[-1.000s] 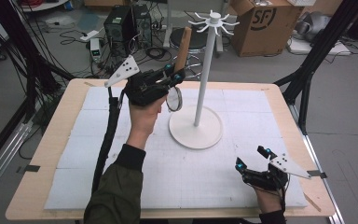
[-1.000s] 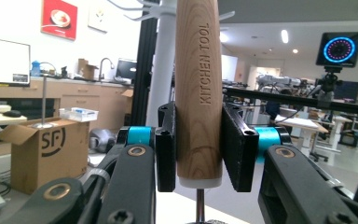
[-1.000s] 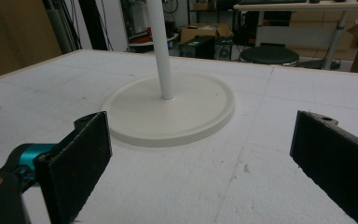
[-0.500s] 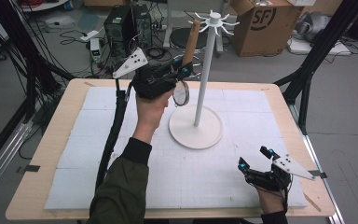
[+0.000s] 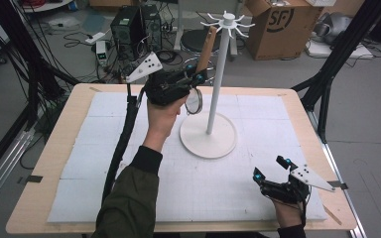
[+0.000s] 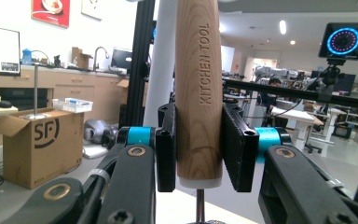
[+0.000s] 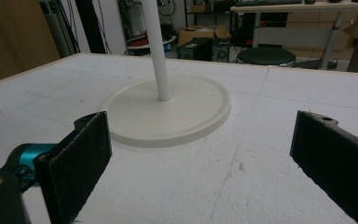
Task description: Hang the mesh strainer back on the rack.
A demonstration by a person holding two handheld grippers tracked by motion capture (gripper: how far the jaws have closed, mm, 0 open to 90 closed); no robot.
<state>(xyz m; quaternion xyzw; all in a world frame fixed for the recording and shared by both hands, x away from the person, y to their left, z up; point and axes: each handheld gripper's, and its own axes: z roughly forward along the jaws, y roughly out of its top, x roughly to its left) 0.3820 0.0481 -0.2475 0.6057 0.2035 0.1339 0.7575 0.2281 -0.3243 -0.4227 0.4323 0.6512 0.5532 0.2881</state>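
Utensil with a wooden handle (image 6: 199,93) sits clamped between the left gripper (image 5: 191,79)'s jaws, held upright just beside the white stand (image 5: 217,74), its round metal head (image 5: 194,101) hanging below. Raised that high, the handle's top nears the hooks (image 5: 226,21), probably for hanging. The right gripper (image 5: 273,174) rests on the foam mat (image 5: 104,148), jaws wide apart and empty.

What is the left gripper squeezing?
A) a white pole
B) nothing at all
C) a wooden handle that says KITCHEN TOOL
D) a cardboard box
C: in the left gripper view, the left gripper has both jaws pressed against the wooden handle, which bears the words KITCHEN TOOL.
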